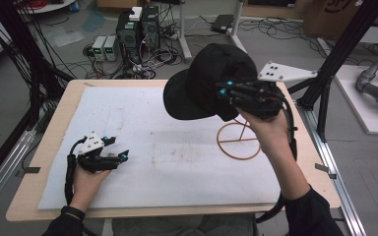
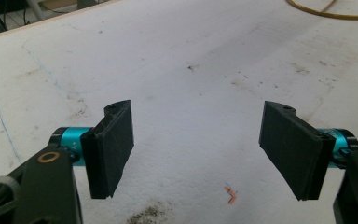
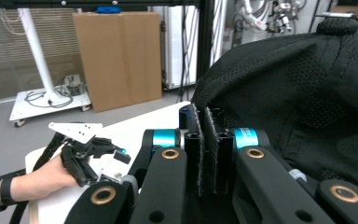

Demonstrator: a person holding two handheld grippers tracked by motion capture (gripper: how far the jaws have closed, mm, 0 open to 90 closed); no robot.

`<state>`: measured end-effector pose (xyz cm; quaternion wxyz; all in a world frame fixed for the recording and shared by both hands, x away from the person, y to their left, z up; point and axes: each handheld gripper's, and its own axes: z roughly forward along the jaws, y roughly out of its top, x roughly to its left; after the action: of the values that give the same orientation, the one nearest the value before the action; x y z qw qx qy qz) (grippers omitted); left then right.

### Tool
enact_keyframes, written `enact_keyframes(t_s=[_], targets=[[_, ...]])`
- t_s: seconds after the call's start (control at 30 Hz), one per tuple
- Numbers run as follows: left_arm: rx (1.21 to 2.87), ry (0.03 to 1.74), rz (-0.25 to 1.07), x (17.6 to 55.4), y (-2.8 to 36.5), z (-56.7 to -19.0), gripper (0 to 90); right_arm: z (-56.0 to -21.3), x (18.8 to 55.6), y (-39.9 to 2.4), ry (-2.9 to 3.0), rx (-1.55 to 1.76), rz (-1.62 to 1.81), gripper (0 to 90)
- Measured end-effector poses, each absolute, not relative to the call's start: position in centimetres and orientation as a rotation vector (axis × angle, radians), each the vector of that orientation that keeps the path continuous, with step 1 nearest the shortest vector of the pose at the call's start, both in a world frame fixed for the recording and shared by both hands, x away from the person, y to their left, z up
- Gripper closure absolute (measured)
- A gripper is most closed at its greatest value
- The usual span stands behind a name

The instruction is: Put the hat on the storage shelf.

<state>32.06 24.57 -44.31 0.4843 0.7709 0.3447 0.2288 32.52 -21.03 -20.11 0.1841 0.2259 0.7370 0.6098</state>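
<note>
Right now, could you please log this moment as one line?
right gripper: shut on cap, held above table | left gripper: open, empty, low over mat | wire stand: bare

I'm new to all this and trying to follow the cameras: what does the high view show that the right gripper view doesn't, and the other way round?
The high view alone shows the wire ring stand on the table's white mat and the cap's brim.

The right gripper view alone shows the right hand-held gripper's jaws shut on the cap's edge, plus a cardboard box behind.

Both show the black cap and the left hand-held gripper, jaws open, holding nothing.
</note>
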Motion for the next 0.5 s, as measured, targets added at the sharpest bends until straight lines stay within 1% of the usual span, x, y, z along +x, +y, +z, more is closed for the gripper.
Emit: enact_keyframes(t_s=[0.3, 0.37, 0.5], targets=[[1.887, 0.839, 0.553, 32.1, 24.4, -44.4, 26.2, -19.5, 32.7, -25.8, 1.996, 0.709, 1.704, 88.0], [1.883, 0.841, 0.555, 32.1, 24.3, -44.4, 26.2, -19.6, 32.9, -26.9, 1.972, 0.728, 1.698, 89.8], [1.894, 0.841, 0.55, 32.2, 24.2, -44.5, 26.3, -20.7, 33.4, -28.3, 1.943, 0.807, 1.652, 90.0]])
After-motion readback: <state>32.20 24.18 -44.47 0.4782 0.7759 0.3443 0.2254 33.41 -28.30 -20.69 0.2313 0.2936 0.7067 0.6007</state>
